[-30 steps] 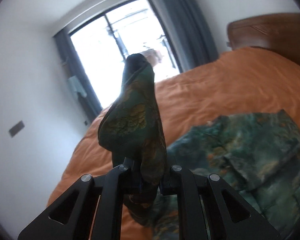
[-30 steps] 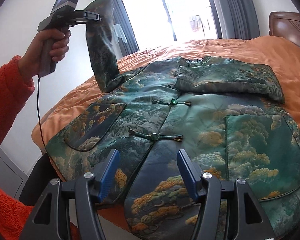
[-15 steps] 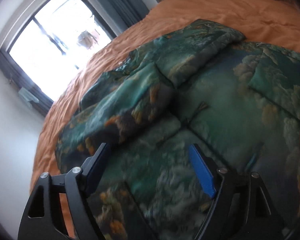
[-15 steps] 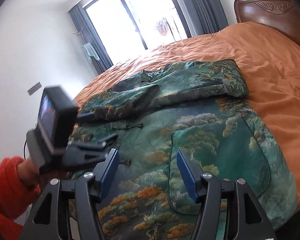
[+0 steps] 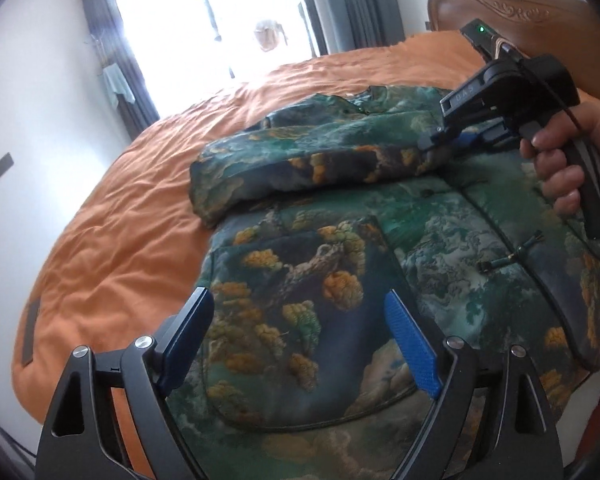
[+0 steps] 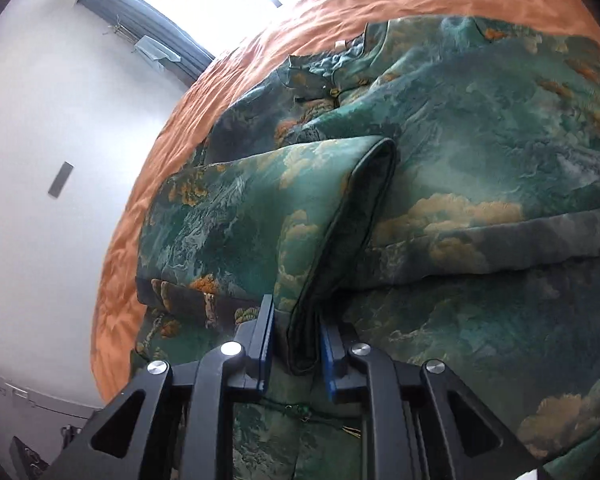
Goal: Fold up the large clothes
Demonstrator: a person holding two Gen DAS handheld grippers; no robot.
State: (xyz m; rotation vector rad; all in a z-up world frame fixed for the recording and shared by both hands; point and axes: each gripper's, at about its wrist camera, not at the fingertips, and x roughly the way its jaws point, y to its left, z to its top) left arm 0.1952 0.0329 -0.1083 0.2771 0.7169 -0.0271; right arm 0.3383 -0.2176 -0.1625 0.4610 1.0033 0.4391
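Your green brocade jacket with the cloud-and-tree pattern (image 5: 379,248) lies spread on the orange bed cover (image 5: 112,240), front up. Its 2 sleeves look already folded across the chest, so I judge the body folds are what remains. Your right tongs (image 6: 296,348) are narrowed onto the cuff of the left sleeve (image 6: 260,216), at the middle of the jacket. Your left tongs (image 5: 300,344) stand wide, holding nothing, above the near patch pocket (image 5: 300,300). No containers show here.

Home bedroom: orange-covered bed (image 5: 140,216), carved wooden headboard (image 5: 511,8), curtained window (image 5: 220,20).
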